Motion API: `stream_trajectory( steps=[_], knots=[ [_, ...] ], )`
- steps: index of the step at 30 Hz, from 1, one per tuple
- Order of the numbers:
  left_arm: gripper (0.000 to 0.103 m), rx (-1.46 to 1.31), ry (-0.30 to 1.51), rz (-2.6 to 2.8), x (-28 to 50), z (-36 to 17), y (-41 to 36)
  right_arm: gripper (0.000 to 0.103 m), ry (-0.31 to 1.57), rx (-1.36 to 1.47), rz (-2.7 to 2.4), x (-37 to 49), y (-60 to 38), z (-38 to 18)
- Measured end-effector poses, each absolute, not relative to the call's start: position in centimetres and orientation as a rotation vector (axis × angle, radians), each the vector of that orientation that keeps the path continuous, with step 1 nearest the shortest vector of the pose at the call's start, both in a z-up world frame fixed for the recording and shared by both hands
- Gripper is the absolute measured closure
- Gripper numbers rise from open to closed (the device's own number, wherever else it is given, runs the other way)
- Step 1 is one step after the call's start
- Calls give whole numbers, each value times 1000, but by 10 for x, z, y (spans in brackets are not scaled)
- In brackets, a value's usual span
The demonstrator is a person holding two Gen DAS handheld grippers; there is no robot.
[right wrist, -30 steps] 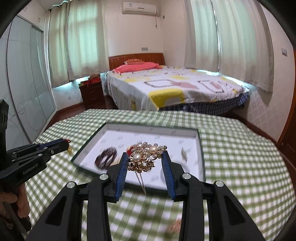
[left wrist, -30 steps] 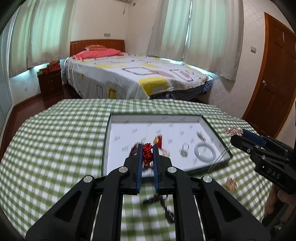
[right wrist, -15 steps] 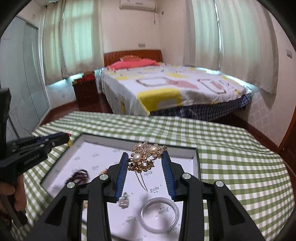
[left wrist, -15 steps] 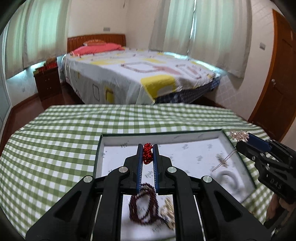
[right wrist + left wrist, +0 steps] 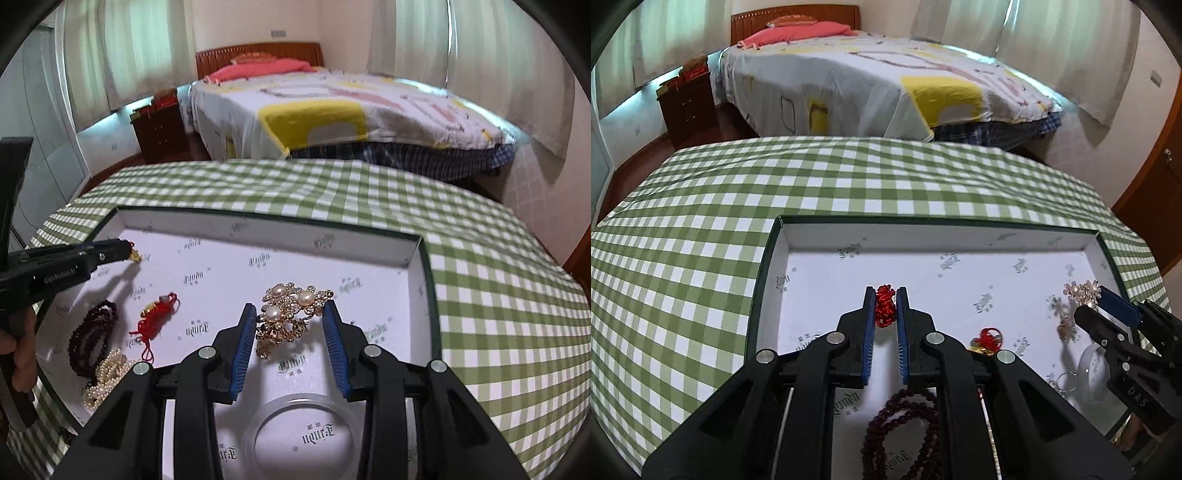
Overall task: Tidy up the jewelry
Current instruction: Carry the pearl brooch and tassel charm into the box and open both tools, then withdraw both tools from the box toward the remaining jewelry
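Note:
My left gripper (image 5: 885, 303) is shut on a small red knotted cord ornament (image 5: 884, 308) and hangs low over the left half of the white-lined tray (image 5: 783, 236). From the right wrist view its tip (image 5: 127, 253) is near the tray's far left corner. My right gripper (image 5: 290, 314) is shut on a gold brooch with pearls (image 5: 291, 317), just above the tray floor (image 5: 221, 266) on its right side. The left wrist view shows that brooch (image 5: 1084, 291) at the right gripper's tip. A person's hand holds each tool.
In the tray lie a dark bead bracelet (image 5: 92, 336), a red charm with gold (image 5: 157, 319), a pearl strand (image 5: 107, 376) and a clear bangle (image 5: 303, 432). The tray has a dark green rim (image 5: 428, 273) and sits on a green checked tablecloth (image 5: 701, 229). A bed stands beyond.
Both grippers have moved forward and down from the table's near side to low over the tray, each still carrying its piece. The view has tilted further downward.

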State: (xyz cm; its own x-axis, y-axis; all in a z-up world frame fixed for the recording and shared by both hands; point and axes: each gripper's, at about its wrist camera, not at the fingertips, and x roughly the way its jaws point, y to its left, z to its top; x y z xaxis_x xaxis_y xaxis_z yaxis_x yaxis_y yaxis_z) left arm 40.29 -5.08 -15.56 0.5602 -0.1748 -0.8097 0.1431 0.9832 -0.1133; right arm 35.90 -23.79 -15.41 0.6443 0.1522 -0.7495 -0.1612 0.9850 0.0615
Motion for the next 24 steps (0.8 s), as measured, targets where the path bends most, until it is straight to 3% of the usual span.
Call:
stream_trajectory(
  steps=[4,8,24],
  knots=[
    [75,-42,1000,-186,408,-161,-49,65,894,-18,181,362,-235,-161],
    [59,-35,995,-183,413,-160,-53,48,884,-17,178,362,-235,-159],
    [51,-41,765,-177,351,-119,-41,48,721,25,156,318,-245,-115]
  ],
)
